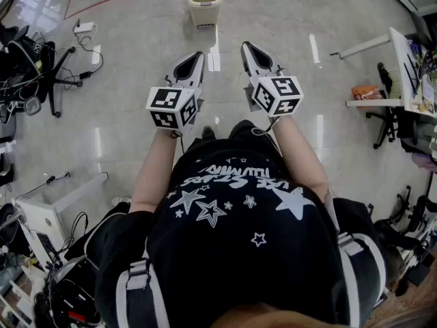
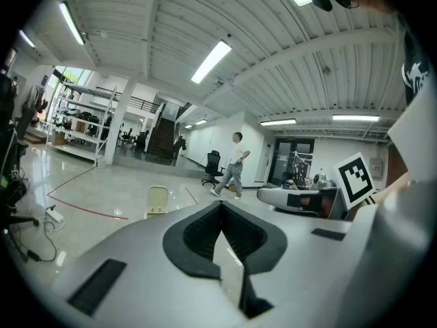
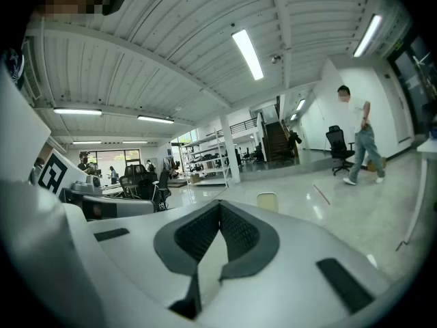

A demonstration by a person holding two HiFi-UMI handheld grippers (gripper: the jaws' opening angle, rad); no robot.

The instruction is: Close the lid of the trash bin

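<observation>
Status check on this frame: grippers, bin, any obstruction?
Left gripper shut, empty; right gripper shut, empty. Trash bin well ahead, untouched, lid up. Nothing between grippers and bin.

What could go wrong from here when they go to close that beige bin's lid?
1. The small beige plastic trash bin stands alone on glossy floor, well ahead of both grippers. A hard push on its raised lid might slide or tip it.
2. The left hand-held gripper and right hand-held gripper are shut to narrow tips, which could slip off the lid.
3. A white adapter with loose cables lies left of the path, a possible trip hazard.
</observation>
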